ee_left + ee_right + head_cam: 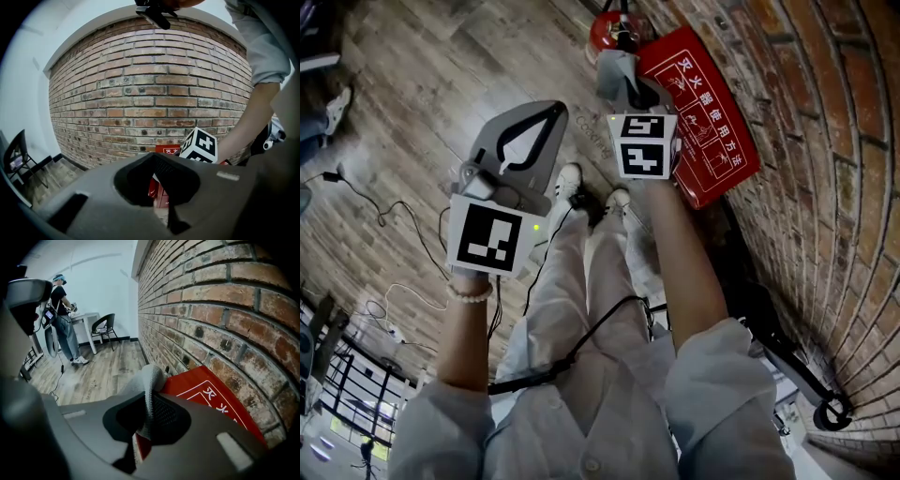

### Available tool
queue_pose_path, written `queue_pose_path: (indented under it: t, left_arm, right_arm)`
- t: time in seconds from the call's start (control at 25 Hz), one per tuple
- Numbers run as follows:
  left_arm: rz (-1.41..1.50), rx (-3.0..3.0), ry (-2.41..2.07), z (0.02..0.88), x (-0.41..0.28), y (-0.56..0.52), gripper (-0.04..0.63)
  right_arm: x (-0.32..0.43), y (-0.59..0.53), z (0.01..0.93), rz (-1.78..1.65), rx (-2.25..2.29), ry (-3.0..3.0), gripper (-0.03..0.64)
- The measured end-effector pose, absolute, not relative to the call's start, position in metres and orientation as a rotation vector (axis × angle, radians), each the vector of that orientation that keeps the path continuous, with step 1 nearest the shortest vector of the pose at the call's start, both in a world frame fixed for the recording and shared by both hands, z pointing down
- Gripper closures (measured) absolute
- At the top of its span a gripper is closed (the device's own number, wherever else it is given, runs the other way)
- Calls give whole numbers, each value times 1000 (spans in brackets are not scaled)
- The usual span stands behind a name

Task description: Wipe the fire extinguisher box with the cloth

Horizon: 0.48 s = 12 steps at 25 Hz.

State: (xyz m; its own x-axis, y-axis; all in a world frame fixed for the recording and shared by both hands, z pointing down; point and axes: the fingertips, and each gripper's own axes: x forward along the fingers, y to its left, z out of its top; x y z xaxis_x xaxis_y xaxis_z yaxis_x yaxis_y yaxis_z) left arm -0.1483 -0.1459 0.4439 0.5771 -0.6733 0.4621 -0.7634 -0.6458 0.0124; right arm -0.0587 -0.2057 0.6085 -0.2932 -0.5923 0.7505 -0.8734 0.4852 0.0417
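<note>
the left gripper [546,120] hangs over the wooden floor [422,84], well apart from the red fire extinguisher box [705,127] and to its left. in the left gripper view its jaws stand closed down to a thin slit with nothing caught between them [158,185]; through the hollow behind them a strip of the box [158,193] shows, standing against the brick wall [140,93]. loose cables [384,211] trail on the floor at the left.

between the two arms, the person's white shoes [570,178] point toward the box.

the right gripper [628,86] reaches forward to the near left edge of the box. in the right gripper view its jaws [146,420] are clamped on a grey knitted cloth [149,383]. the cloth stands up in a fold from between them. the fold rests at the left edge of the box's red top [206,392], just beside the white printed characters. whether the cloth presses on the surface cannot be told.

the box lies along the foot of the wall [825,141], with a red fire extinguisher [614,28] at its far end. further back in the right gripper view, another person [61,319] stands by a table [86,317] and a black chair [105,326].
</note>
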Motion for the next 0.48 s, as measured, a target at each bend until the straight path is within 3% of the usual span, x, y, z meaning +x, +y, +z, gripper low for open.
queue_pose_path:
  t: [0.48]
  left_arm:
    - [631,2617,-1171,445,-135,-152,598]
  right_arm:
    - [-55,-206,609,533,1277,-1987,591]
